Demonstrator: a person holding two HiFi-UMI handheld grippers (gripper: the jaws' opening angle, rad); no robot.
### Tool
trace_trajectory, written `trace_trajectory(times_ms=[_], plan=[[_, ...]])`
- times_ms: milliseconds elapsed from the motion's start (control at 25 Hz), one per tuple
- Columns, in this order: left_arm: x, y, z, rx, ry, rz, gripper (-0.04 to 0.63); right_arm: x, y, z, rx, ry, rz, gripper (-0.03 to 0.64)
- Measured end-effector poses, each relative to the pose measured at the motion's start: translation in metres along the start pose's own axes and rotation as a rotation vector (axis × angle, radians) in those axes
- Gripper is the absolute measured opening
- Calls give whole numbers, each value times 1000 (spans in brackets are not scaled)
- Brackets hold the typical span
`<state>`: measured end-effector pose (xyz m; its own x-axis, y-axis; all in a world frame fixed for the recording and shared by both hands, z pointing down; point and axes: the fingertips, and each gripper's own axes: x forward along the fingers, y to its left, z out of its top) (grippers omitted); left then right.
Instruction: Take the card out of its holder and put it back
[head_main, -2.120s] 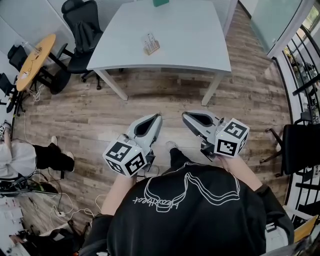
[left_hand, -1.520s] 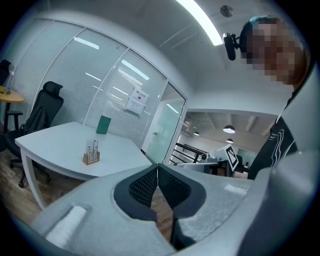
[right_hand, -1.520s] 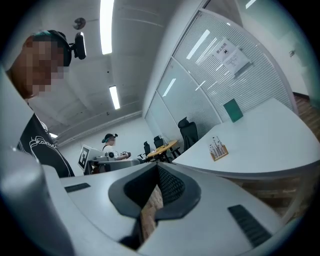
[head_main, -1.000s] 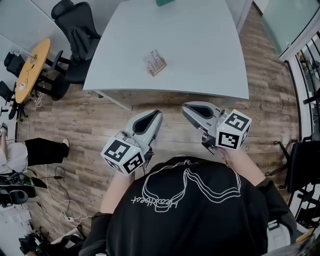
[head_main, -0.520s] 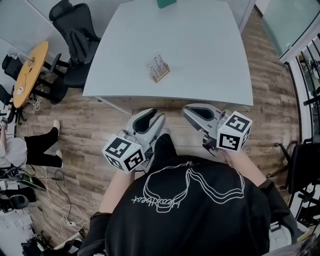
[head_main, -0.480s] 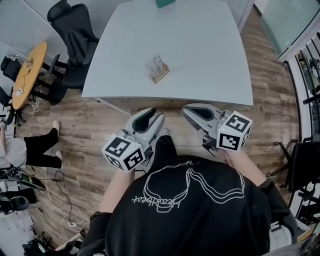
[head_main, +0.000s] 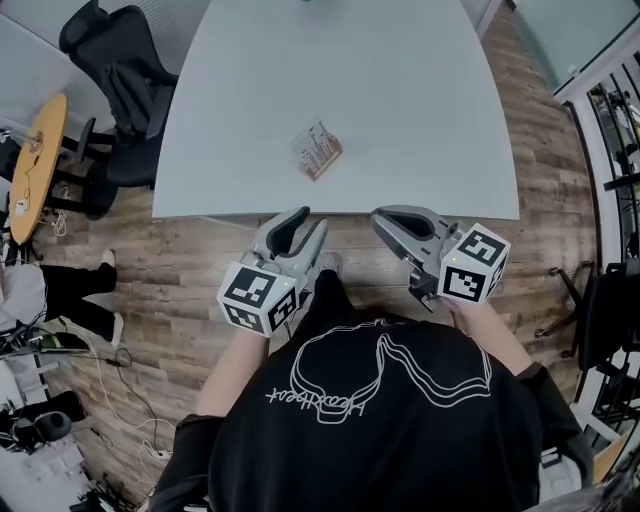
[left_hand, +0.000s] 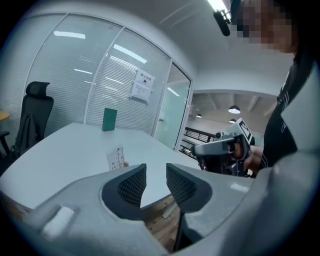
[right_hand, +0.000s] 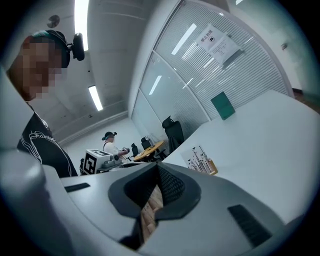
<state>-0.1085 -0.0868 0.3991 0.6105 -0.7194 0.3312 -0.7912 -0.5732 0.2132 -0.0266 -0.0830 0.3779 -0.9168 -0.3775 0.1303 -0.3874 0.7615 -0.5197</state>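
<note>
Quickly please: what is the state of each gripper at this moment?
Left gripper: open, jaws have just been opening, nothing between them.
Right gripper: shut, holding nothing.

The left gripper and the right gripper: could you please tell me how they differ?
The left gripper has its jaws apart, having just been opening, with nothing between them; the right gripper has its jaws together. In the head view the left gripper angles rightward, the right gripper leftward. Both are empty and short of the card holder.
</note>
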Motion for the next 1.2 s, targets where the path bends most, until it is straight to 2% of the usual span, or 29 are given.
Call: trace_trajectory(times_ms=[440,680,920,1200], plan=[[48,76,-18,-80,59,6,118,34,-42,6,49,-18,-45,9],[65,109,-24,-141,38,40,118,41,-54,2,67,-3,-71,9],[82,125,-30,-68,53,63,118,42,-64,-2,82,19,-92,9],[98,139,-36,-75,65,26,118,50,-68,-8,108,24,-101,9]])
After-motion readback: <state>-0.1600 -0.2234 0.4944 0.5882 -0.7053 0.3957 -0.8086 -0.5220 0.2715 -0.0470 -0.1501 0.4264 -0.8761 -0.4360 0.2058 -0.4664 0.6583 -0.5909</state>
